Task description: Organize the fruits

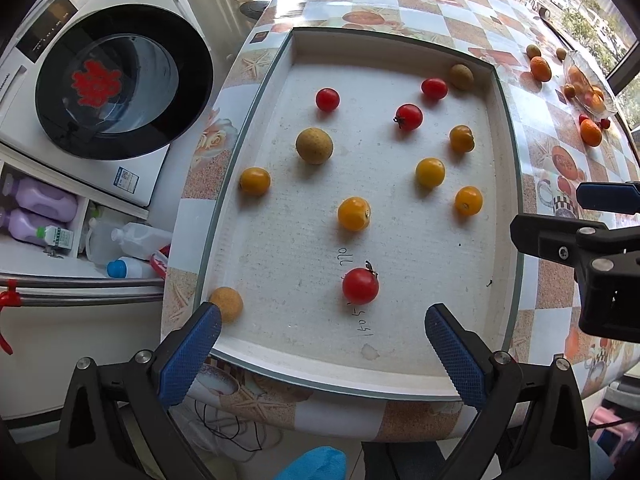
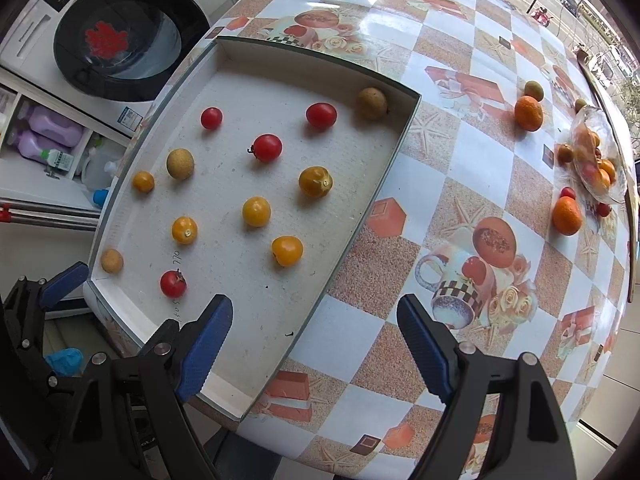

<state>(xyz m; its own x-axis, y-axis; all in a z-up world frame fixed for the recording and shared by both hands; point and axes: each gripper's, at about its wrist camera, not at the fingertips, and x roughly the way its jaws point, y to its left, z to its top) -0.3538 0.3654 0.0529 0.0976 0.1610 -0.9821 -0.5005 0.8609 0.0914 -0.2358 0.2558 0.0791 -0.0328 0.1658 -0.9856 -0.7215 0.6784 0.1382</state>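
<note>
A shallow white tray [image 1: 256, 344] [image 2: 240, 50] lies on the table and holds several red tomatoes, yellow tomatoes and brown longans. The nearest red tomato [image 1: 360, 285] [image 2: 173, 283] lies just ahead of my left gripper [image 1: 324, 344], which is open and empty over the tray's near edge. My right gripper [image 2: 316, 336] is open and empty above the tray's right rim; it also shows in the left wrist view [image 1: 600, 216]. A glass bowl [image 2: 600, 160] [image 1: 588, 80] with fruit stands at the far right, with oranges [image 2: 528, 113] [image 2: 566, 215] beside it.
The table has a checkered fruit-print cloth [image 2: 440, 200]. A washing machine [image 1: 100, 80] stands to the left, with detergent bottles [image 1: 40, 204] on a shelf below it. A window runs along the far right.
</note>
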